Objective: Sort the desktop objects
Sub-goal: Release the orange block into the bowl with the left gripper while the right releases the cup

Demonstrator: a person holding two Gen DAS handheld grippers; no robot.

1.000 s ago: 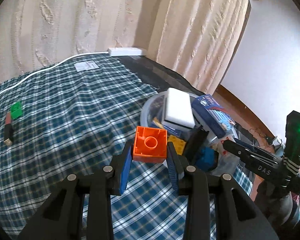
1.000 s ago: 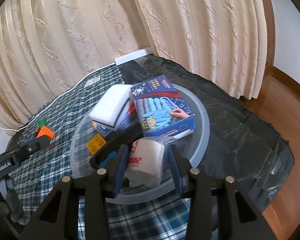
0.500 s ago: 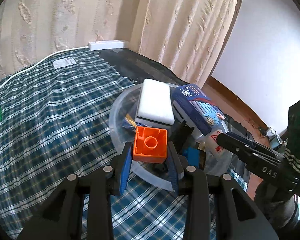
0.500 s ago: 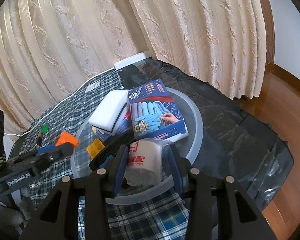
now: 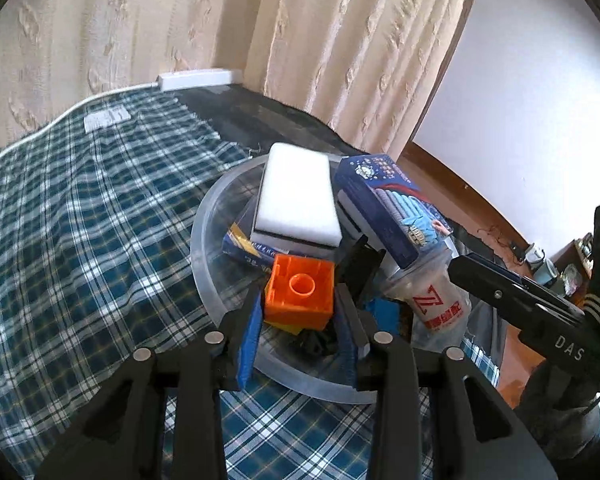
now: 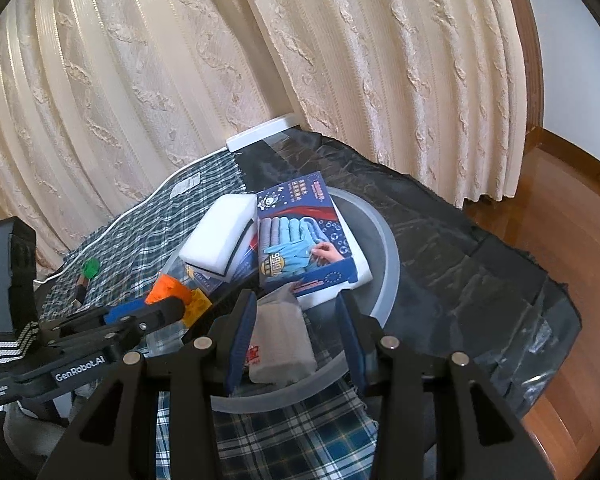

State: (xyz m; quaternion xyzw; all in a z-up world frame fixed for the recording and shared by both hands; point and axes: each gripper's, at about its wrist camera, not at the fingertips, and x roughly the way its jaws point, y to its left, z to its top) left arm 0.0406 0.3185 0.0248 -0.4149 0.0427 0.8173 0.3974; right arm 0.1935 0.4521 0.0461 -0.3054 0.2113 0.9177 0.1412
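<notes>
On the far left of the table, covered in a plaid cloth, a small green piece and a dark stick beside it lie well apart from the rest. Further right, the left tool pinches an orange toy brick by two opposite side walls and holds it over the near rim of the clear round tray. The brick looks hard, light and hollow, with smooth plastic faces; the flat sides are the sound place to grip, since the stud on top gives nothing to hold. In the tray, a white sponge block lies on a blue packet, soft enough to squash if pressed. Right of it a blue glove box leans across the pile, thin card that would dent at the corners. Nearest the right tool, whose fingers stand spread to either side without touching, is a wrapped tissue pack; its film probably slides, so a grip across the middle seems best.
</notes>
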